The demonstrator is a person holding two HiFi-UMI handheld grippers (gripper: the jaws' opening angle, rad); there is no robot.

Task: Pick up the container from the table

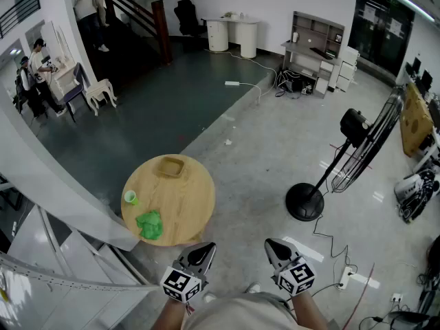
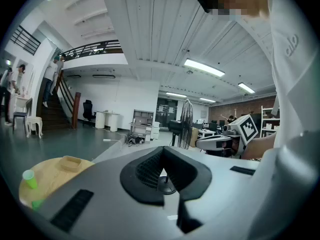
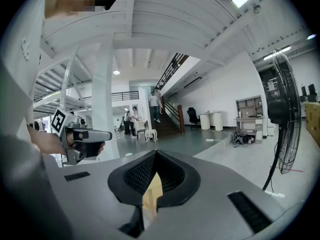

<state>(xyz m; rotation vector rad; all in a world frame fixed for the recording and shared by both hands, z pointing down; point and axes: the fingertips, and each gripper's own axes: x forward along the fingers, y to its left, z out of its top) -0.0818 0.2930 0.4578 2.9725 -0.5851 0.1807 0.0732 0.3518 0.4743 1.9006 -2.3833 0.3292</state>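
Container (image 1: pixel 171 166), a shallow square tan tray, is sitting at the far side of the round wooden desk (image 1: pixel 194 199), beyond a green cup (image 1: pixel 130 197) and a crumpled green cloth (image 1: pixel 150 224). Left tongs (image 1: pixel 203 251), pressed together and empty, are hovering nearer to it, at the desk's near edge. Right tongs (image 1: pixel 275 248), likewise closed, are hanging over the floor.

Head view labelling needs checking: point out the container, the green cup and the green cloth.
container (image 1: pixel 171 167): head view, its hollow middle.
green cup (image 1: pixel 130 197): head view, its open top.
green cloth (image 1: pixel 150 225): head view, its crumpled middle.
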